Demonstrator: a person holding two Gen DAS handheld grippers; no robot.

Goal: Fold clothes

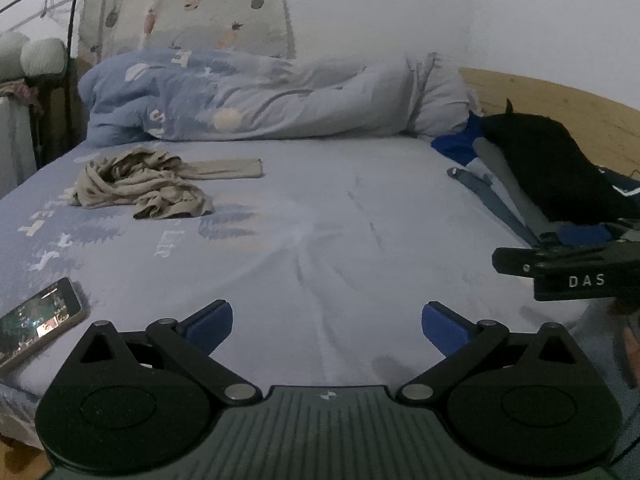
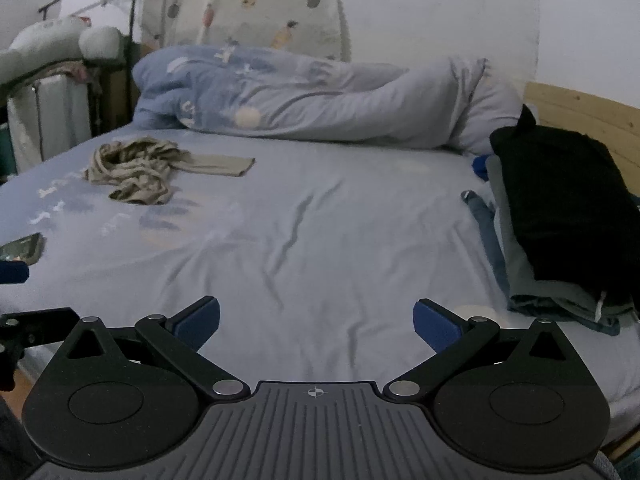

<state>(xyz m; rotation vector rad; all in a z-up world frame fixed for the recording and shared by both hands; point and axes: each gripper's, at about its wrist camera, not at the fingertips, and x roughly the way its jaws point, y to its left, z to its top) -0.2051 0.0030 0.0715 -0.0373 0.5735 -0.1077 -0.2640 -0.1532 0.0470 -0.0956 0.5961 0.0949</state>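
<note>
A crumpled beige garment (image 1: 148, 184) lies on the light blue bed sheet (image 1: 320, 220) at the far left; it also shows in the right wrist view (image 2: 140, 170). A stack of folded clothes with a black piece on top (image 2: 560, 216) sits at the right edge of the bed, also seen in the left wrist view (image 1: 560, 168). My left gripper (image 1: 326, 326) is open and empty above the near part of the sheet. My right gripper (image 2: 316, 322) is open and empty too, and its side shows in the left wrist view (image 1: 568, 272).
A rolled blue duvet (image 1: 260, 96) lies along the head of the bed under a patterned pillow (image 1: 188, 4). A phone (image 1: 36, 320) with a lit screen lies at the near left. A wooden headboard (image 2: 580, 116) is at the right. A metal rack (image 2: 92, 40) stands at the left.
</note>
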